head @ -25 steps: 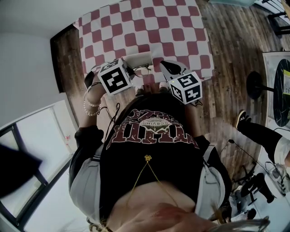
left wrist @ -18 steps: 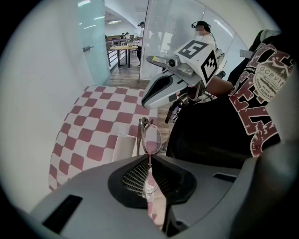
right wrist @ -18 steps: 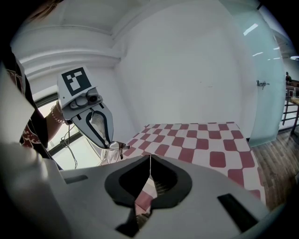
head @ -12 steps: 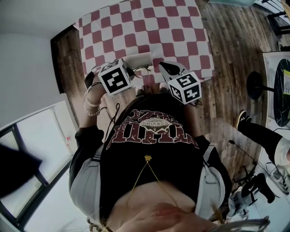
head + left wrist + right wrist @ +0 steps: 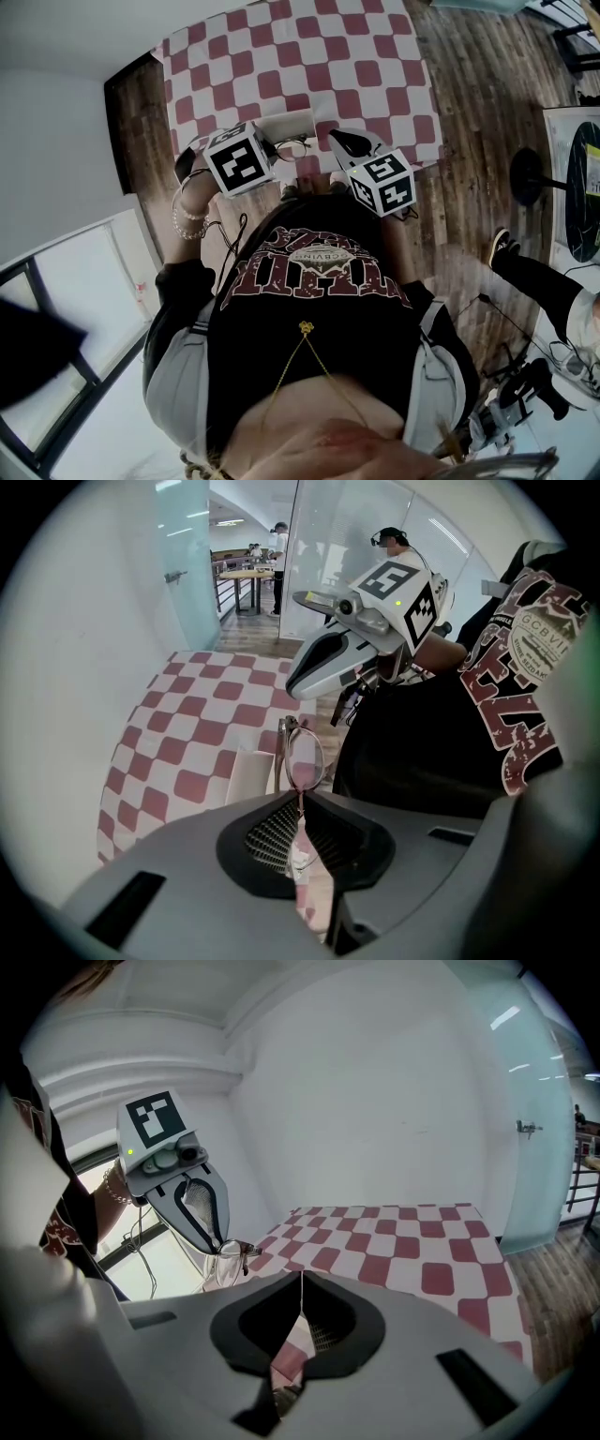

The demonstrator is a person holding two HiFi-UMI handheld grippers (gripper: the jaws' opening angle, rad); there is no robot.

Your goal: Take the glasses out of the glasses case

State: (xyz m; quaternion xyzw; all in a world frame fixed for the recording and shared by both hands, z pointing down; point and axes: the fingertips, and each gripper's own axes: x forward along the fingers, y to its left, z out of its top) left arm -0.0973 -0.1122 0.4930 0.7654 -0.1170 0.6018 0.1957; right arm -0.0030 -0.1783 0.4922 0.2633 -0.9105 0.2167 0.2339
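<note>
Red-and-white chequered worktop point(image 5: 309, 56), plain white glasses case point(image 5: 286, 122) at its near edge, glasses point(image 5: 302, 757) with a thin dark frame, pale grey left gripper point(image 5: 300, 795) and right gripper point(image 5: 301, 1275) with black ribbed fingers point(image 5: 270, 832) (each gripper bearing black-and-white square markers), dark brown plank floor point(image 5: 469, 112).

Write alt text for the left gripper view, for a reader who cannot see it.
The left gripper has its jaws shut on a pair of thin-rimmed glasses, held upright close by a white glasses case on a red-and-white checked tablecloth. The right gripper hangs beyond, in front of the person's black printed T-shirt.
</note>
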